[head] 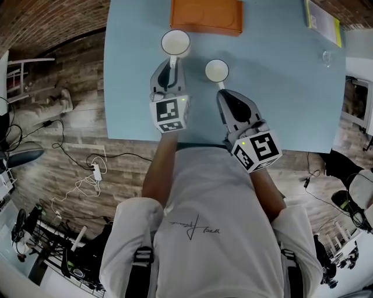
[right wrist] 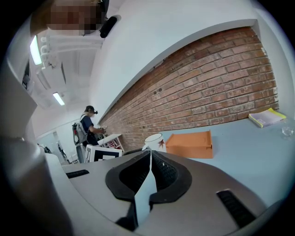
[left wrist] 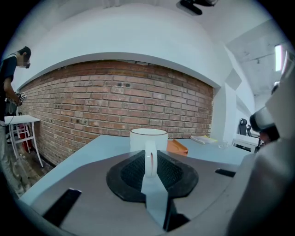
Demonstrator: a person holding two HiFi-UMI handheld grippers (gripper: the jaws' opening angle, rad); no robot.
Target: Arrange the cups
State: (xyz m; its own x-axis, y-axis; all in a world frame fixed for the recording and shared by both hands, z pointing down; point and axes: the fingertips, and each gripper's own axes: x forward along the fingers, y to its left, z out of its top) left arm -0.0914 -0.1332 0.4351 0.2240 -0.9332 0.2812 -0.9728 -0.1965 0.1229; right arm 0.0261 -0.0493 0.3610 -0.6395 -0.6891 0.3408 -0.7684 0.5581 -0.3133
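Two white cups stand out on the light blue table point(head: 280, 105). The larger cup point(head: 175, 42) point(left wrist: 148, 138) has its handle point(left wrist: 151, 159) clamped between the pads of my left gripper point(head: 171, 63) point(left wrist: 151, 162); its base is hidden. The smaller cup point(head: 217, 70) sits just past the tips of my right gripper point(head: 222, 92) point(right wrist: 150, 154), whose jaws are shut with nothing between them. In the right gripper view a white cup with a red mark point(right wrist: 154, 142) peeks over the jaw tips; which cup it is I cannot tell.
An orange tray point(head: 206, 16) point(right wrist: 190, 144) lies at the table's far edge behind the cups. A yellow book point(head: 322, 20) and a small glass point(head: 327, 57) are at the far right. A person point(right wrist: 87, 126) stands by the brick wall.
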